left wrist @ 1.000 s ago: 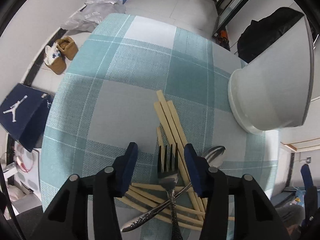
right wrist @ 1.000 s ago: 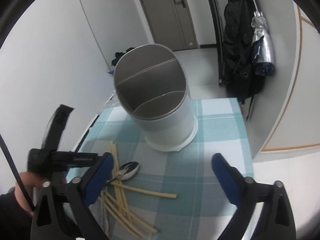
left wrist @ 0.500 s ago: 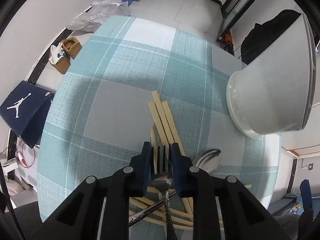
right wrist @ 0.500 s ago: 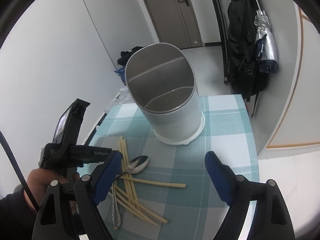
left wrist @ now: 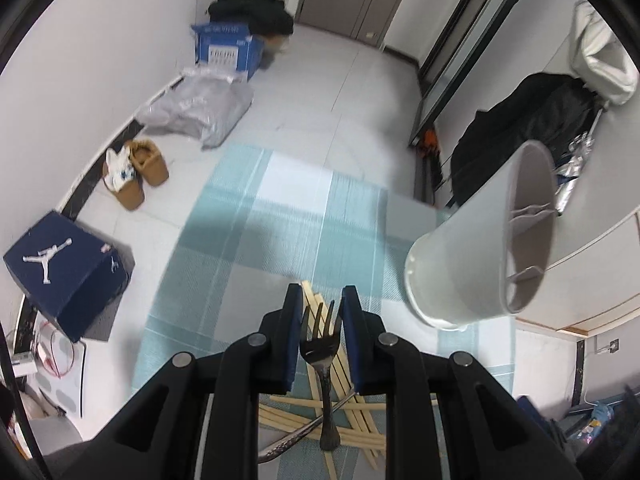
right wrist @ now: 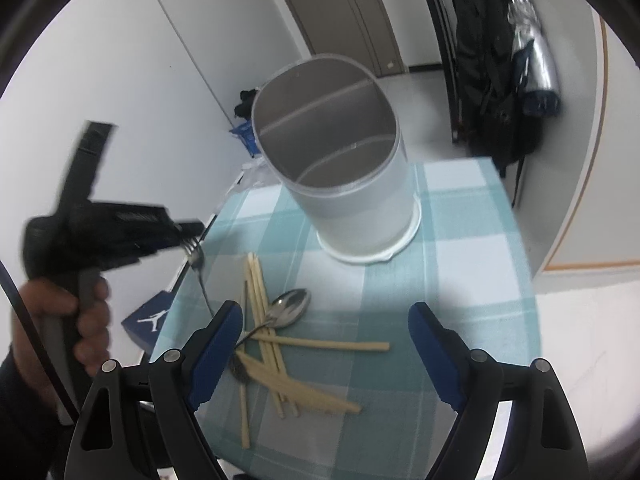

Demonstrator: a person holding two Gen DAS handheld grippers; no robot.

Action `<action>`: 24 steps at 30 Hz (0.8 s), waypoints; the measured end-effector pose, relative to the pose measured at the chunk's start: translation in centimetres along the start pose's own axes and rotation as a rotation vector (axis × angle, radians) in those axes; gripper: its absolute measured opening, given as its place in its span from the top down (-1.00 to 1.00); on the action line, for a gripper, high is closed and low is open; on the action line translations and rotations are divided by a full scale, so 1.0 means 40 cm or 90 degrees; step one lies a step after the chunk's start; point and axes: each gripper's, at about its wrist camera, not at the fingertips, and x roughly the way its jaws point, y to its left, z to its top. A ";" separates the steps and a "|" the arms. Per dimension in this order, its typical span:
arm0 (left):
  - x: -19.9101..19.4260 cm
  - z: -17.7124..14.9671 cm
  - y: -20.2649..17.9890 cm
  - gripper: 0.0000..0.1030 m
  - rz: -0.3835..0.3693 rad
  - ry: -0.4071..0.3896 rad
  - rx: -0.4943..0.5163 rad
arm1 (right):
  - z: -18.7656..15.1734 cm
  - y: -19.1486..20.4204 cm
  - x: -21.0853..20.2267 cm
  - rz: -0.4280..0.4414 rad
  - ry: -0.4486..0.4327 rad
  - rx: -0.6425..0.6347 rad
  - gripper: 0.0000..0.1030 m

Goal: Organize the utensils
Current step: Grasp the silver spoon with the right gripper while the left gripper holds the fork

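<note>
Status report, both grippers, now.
Left gripper shut on fork, lifted off the table. Right gripper open, empty. Spoon and chopsticks on cloth; holder unobstructed.

Jordan shoebox [left wrist: 66,270], slippers [left wrist: 136,176], backpack [right wrist: 490,76]

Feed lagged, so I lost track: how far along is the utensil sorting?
Nothing is sorted yet: the white holder shows empty compartments. In hand: the left tool grips the fork by its head, lifted off the table. Left: spoon and chopsticks on the cloth. The right tool is open.
</note>
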 end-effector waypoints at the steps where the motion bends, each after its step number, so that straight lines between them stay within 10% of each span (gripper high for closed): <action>1: -0.001 0.000 0.012 0.70 -0.006 -0.005 0.000 | -0.001 -0.004 0.011 0.004 0.014 0.011 -0.60; 10: -0.040 0.000 0.088 0.73 -0.089 -0.040 -0.012 | 0.012 -0.022 0.135 0.067 0.146 0.135 -0.25; 24: -0.069 -0.004 0.162 0.90 -0.183 -0.039 -0.034 | 0.052 0.034 0.323 -0.071 0.215 0.215 -0.18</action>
